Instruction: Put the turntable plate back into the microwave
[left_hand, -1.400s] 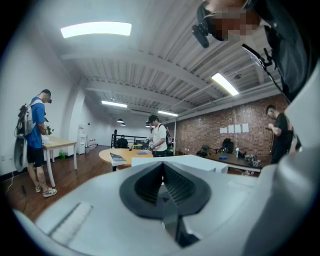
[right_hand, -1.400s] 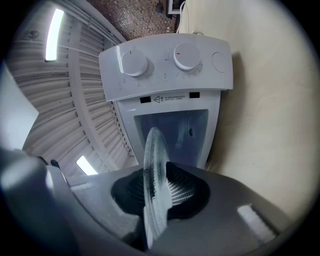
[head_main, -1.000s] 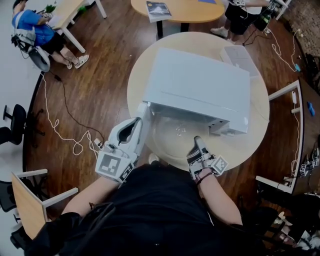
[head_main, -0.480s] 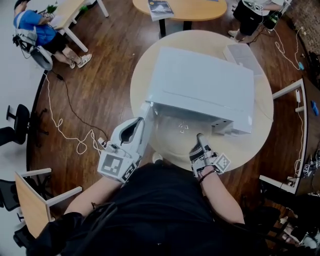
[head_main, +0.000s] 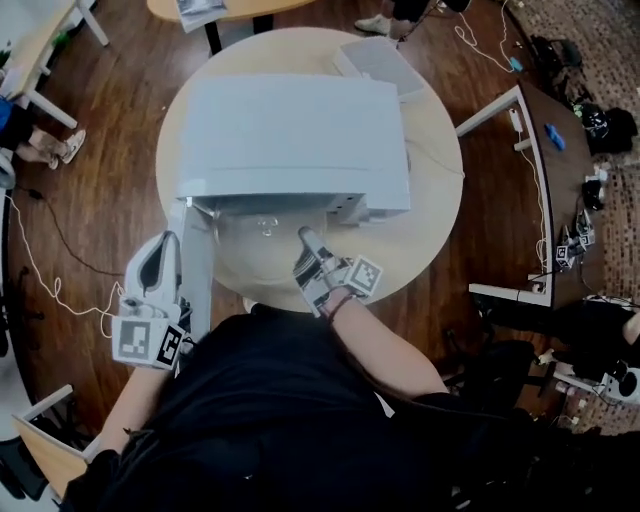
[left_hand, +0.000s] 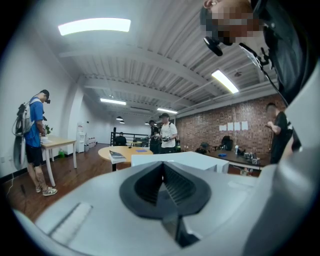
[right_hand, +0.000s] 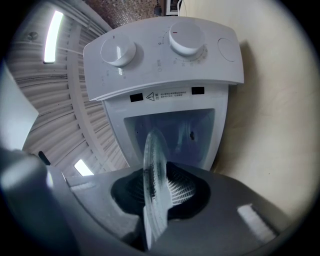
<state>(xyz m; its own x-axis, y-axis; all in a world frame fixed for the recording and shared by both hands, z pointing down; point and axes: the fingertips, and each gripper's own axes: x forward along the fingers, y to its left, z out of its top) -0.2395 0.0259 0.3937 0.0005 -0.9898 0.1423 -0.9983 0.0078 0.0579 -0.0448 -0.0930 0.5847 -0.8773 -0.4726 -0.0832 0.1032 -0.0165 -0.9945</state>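
The white microwave (head_main: 290, 130) stands on a round wooden table (head_main: 430, 200) with its door (head_main: 196, 280) swung open toward me on the left. My right gripper (head_main: 306, 240) is shut on the rim of the clear glass turntable plate (head_main: 262, 262), which is held level in front of the opening, its far edge under the microwave's top. In the right gripper view the plate (right_hand: 154, 170) shows edge-on between the jaws, pointing into the open cavity (right_hand: 172, 132) beside the two knobs. My left gripper (head_main: 165, 250) hangs beside the door, jaws together with nothing in them (left_hand: 162, 172).
A white box (head_main: 375, 62) lies on the table behind the microwave. Another round table with a booklet (head_main: 200, 10) stands beyond it. A dark desk (head_main: 560, 150) with cables is at the right. People (left_hand: 35, 135) stand in the room at the left.
My right gripper has carried the plate a little toward the microwave's opening. The head view has swung, so the microwave now sits further left. The left gripper stays by the door.
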